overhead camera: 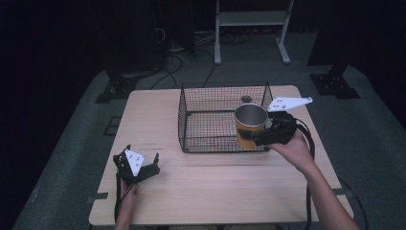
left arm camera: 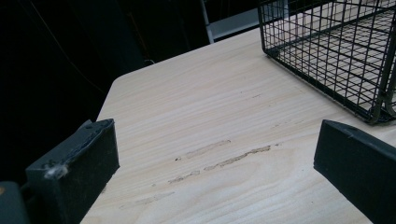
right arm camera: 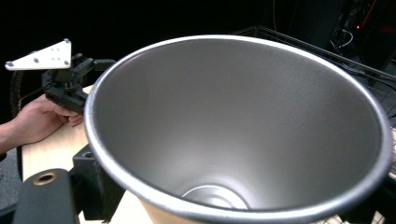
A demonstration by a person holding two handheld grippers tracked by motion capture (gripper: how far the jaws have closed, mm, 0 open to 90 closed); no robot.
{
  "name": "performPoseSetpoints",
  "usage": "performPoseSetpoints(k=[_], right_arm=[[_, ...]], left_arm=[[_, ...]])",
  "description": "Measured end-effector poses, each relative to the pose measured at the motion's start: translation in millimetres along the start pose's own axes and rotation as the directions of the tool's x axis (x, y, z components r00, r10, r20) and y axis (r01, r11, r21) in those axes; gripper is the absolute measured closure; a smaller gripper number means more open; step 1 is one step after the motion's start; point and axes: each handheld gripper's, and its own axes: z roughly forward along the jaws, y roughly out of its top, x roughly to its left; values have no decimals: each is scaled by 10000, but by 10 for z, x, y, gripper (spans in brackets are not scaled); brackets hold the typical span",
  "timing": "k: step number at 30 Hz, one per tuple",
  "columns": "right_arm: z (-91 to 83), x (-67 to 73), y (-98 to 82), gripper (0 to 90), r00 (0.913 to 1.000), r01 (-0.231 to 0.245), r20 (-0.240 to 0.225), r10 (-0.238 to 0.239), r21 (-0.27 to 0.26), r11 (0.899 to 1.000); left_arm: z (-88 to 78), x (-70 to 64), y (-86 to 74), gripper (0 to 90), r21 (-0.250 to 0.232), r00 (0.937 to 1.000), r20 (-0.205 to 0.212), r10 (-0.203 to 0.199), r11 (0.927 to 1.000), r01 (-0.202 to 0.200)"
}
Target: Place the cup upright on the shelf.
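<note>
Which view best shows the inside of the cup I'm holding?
The right gripper view: it looks straight into the metal cup, showing bare steel walls and bottom. The high view shows its rim and orange outside, in the right hand-held gripper.

no readable text, labels or signs

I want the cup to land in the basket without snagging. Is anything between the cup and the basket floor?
Nothing visible blocks it. The right gripper holds the cup upright over the near right corner of the wire basket, whose top is open and whose floor looks bare. Only the near wall is close to the cup's base.
</note>
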Motion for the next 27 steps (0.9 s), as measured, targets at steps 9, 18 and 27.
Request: performPoseSetpoints(k=[9,18,27], right_arm=[[83,-176,103,141,9999,-166,3,166,38,9999],[163,-301,208,141,9998,-176,4,176,216,9996],[285,-430,294,141,9995,-309,-15,310,401,9987]], left_arm=[[0,1,0,0,-9,10000,10,-10,10000,10],[0,3,-1,0,-27,10000,15,-40,10000,40],[1,3,0,0,-32,10000,21,-27,10000,27]])
